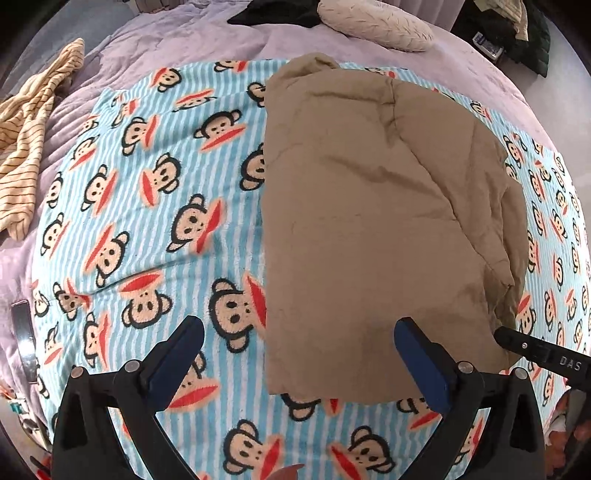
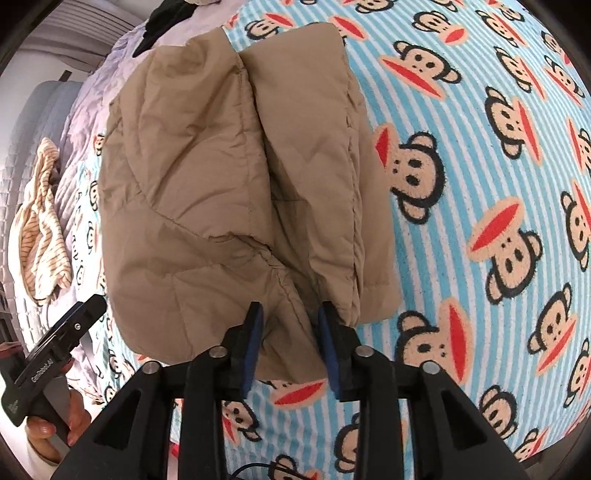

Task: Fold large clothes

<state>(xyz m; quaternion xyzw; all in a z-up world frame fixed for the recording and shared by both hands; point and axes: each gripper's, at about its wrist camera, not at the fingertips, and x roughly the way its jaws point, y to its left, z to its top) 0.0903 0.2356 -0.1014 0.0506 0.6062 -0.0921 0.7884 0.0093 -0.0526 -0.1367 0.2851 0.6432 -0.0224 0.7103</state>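
A tan padded jacket (image 1: 369, 206) lies folded into a compact block on a blue striped monkey-print blanket (image 1: 147, 206). My left gripper (image 1: 299, 332) is open, hovering above the jacket's near left corner with nothing between its fingers. My right gripper (image 2: 290, 314) sits at the jacket's (image 2: 229, 177) near edge with a bunched fold of tan fabric between its blue pads; the pads stand a little apart. The right gripper also shows at the right edge of the left wrist view (image 1: 539, 350). The left gripper shows at the lower left of the right wrist view (image 2: 55, 347).
The blanket (image 2: 480, 184) covers a lilac bedspread (image 1: 166, 40). A yellow striped garment (image 1: 33, 129) lies crumpled at the bed's left, also in the right wrist view (image 2: 42, 218). A beige fluffy cushion (image 1: 373, 22) and dark clothes (image 1: 280, 14) lie at the far end.
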